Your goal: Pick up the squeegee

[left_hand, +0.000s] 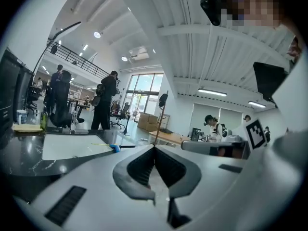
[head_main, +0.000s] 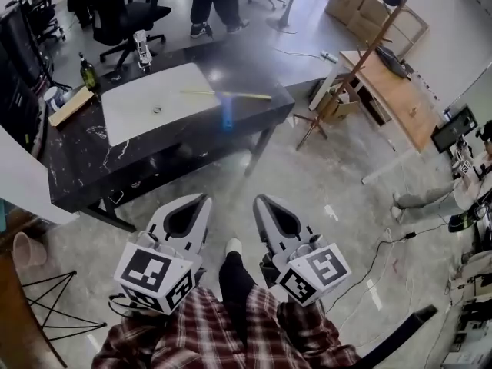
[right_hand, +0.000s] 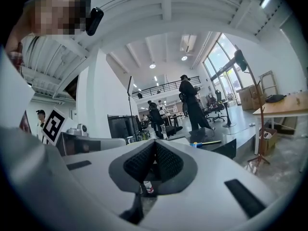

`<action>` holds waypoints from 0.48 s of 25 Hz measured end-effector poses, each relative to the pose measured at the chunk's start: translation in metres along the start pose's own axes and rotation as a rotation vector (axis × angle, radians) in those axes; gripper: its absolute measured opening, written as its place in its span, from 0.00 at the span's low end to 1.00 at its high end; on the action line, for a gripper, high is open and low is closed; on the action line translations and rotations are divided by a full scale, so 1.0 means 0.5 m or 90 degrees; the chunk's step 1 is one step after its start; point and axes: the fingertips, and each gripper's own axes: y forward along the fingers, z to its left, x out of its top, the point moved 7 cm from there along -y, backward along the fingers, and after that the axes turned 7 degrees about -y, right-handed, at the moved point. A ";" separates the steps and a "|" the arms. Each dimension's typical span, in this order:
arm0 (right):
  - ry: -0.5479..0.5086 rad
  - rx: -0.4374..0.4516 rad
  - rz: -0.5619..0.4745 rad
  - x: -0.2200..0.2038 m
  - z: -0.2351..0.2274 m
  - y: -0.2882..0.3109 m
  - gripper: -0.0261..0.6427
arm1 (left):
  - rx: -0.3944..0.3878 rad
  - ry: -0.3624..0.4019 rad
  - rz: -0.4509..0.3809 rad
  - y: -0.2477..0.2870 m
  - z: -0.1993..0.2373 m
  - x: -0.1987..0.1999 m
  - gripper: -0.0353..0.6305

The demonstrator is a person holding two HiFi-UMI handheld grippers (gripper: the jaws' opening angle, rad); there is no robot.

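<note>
2 pressed-together, empty tools: left gripper, right gripper; 1 squeegee, apparently blue-handled, on 1 dark table.

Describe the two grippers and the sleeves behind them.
The left gripper and right gripper are light grey shells tapering forward, with dark ribbed pads inside. Each carries a white cube of black square markers. The sleeves are red-and-white plaid.

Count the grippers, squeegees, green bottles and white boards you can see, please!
grippers: 2, the left gripper and the right gripper
squeegee: 1
green bottle: 1
white board: 1
total: 5
</note>
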 end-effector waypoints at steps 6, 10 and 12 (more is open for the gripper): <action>-0.020 0.032 -0.007 0.049 -0.171 0.074 0.06 | 0.028 0.003 -0.031 0.173 0.013 0.057 0.07; -0.023 0.059 -0.008 0.054 -0.256 0.112 0.06 | 0.048 0.000 -0.047 0.256 0.020 0.067 0.07; -0.018 0.069 -0.007 0.054 -0.289 0.129 0.06 | 0.061 -0.001 -0.049 0.287 0.025 0.071 0.07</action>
